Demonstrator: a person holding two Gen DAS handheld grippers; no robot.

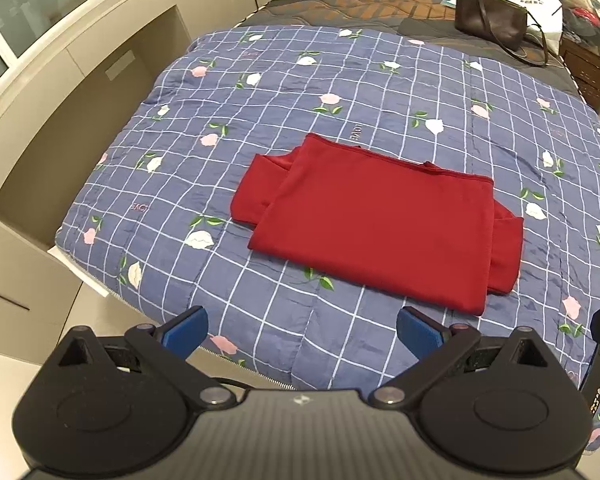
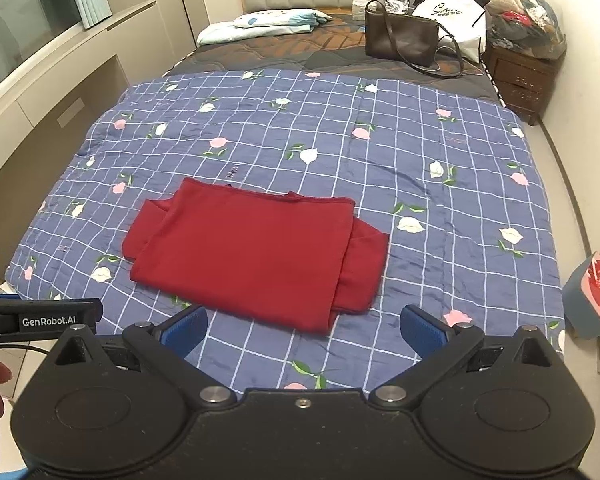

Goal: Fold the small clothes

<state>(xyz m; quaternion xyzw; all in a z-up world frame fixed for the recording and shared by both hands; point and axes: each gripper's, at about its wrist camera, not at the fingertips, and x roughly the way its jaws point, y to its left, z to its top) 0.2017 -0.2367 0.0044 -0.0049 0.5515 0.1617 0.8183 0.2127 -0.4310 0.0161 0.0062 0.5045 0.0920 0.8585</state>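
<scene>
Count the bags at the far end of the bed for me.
2: a dark brown shoulder bag standing on the mattress, and a white drawstring bag right behind it. More may be hidden in the clutter on the nightstand.

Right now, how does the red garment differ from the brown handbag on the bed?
The red garment lies flat and partly folded, sleeves showing at both sides; the brown handbag stands upright. The garment sits on the blue checked floral quilt near both open grippers; the handbag sits far off near the headboard, on the darker bedding. The handbag trails a long strap; the garment has none. Neither is gripped.
</scene>
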